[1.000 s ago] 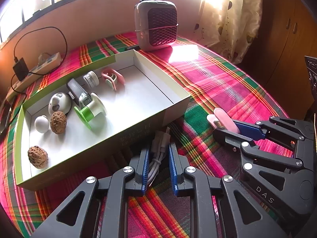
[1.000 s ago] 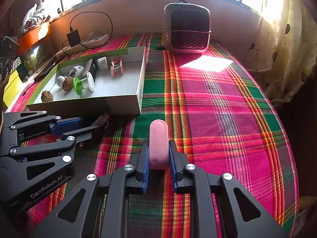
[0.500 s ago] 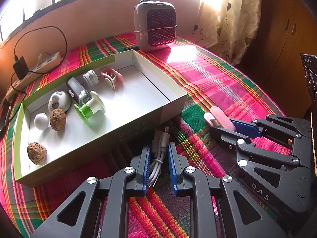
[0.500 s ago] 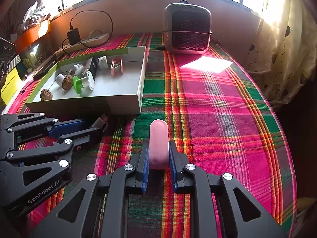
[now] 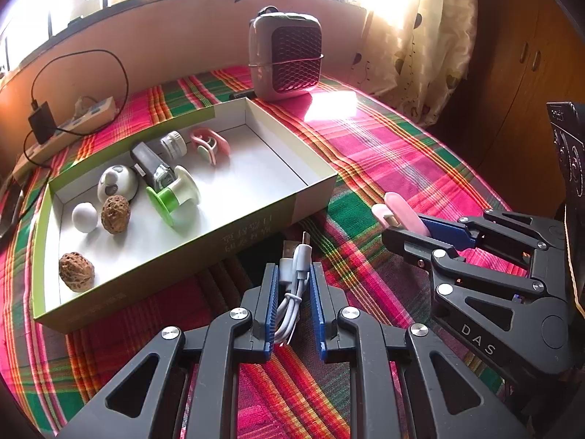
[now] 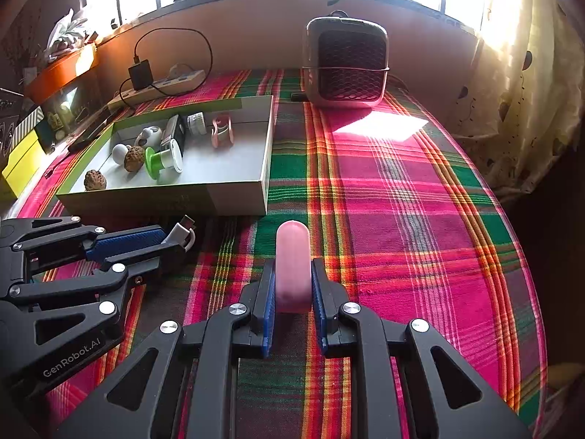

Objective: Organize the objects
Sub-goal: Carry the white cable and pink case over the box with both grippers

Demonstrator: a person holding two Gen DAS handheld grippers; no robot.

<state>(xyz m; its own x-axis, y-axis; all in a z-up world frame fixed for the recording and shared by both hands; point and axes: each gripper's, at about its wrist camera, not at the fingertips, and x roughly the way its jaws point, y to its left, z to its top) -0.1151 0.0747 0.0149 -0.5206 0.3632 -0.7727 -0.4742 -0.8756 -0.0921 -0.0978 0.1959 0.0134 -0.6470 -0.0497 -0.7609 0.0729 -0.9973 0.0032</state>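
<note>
My left gripper (image 5: 292, 274) is shut on a coiled white USB cable (image 5: 294, 278), held just in front of the near wall of the open box (image 5: 256, 226). It also shows in the right wrist view (image 6: 172, 239). My right gripper (image 6: 292, 270) is shut on a pink capsule-shaped case (image 6: 292, 263), held over the plaid cloth to the right of the box (image 6: 234, 197). The pink case also shows in the left wrist view (image 5: 402, 208). The box holds two walnuts (image 5: 76, 270), a white ball (image 5: 85, 217), a green-and-white spool (image 5: 175, 197) and several other small items.
A grey heater (image 5: 285, 58) stands at the back of the plaid-covered table (image 6: 402, 219). A power strip with a black charger (image 5: 65, 128) lies at the back left. A curtain (image 5: 420, 36) hangs at the right. Coloured boxes (image 6: 22, 153) sit beyond the left edge.
My left gripper has risen a little with the cable, so the box sits lower and farther. The right gripper has barely moved with the pink case.
</note>
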